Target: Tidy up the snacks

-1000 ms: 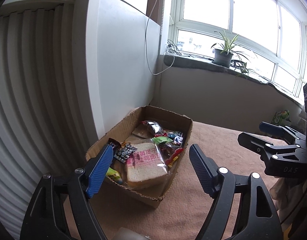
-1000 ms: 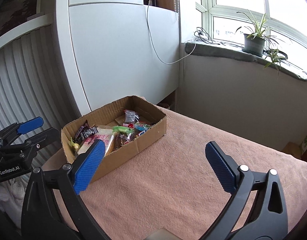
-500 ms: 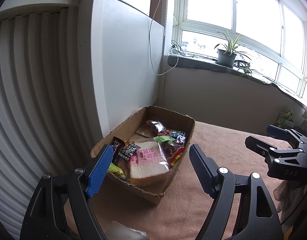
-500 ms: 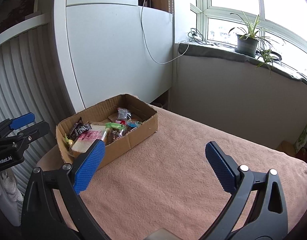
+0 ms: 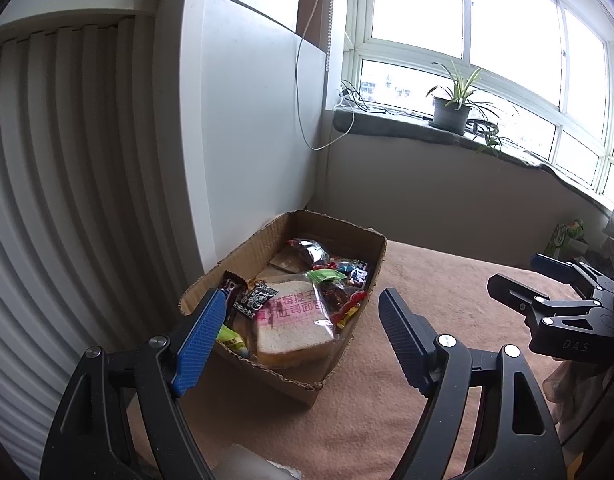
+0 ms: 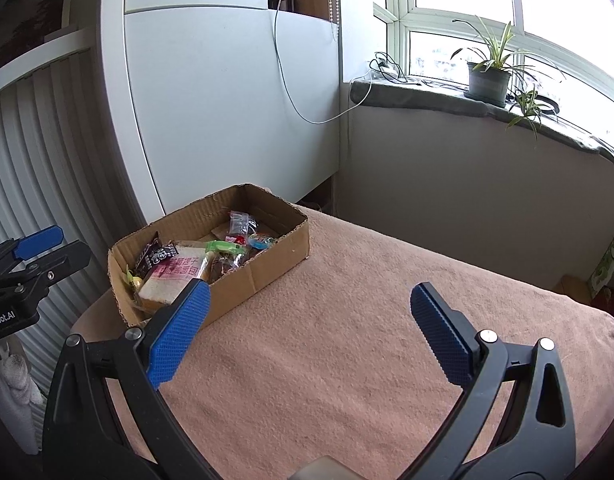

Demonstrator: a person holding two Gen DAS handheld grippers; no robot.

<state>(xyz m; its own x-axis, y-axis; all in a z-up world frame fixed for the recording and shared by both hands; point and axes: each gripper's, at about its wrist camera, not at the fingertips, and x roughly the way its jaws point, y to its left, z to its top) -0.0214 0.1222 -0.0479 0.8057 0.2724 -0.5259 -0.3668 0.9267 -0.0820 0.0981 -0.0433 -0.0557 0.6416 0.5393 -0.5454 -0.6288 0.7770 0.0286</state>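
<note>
A shallow cardboard box sits at the left end of a table under a tan cloth. It holds several snacks: a bagged bread slice with pink lettering at the near end, dark candy packets, a green wrapper and small colourful sweets. My left gripper hangs open in front of the box's near end, holding nothing. My right gripper is open and empty above the cloth, to the right of the box.
A white cabinet panel and a ribbed white wall stand close behind and left of the box. A windowsill holds a potted plant and a hanging cable. A green carton stands beyond the table's right end.
Both grippers have pulled back and up from the box, which now looks smaller and farther off. Both stay open. The snacks have not moved.
</note>
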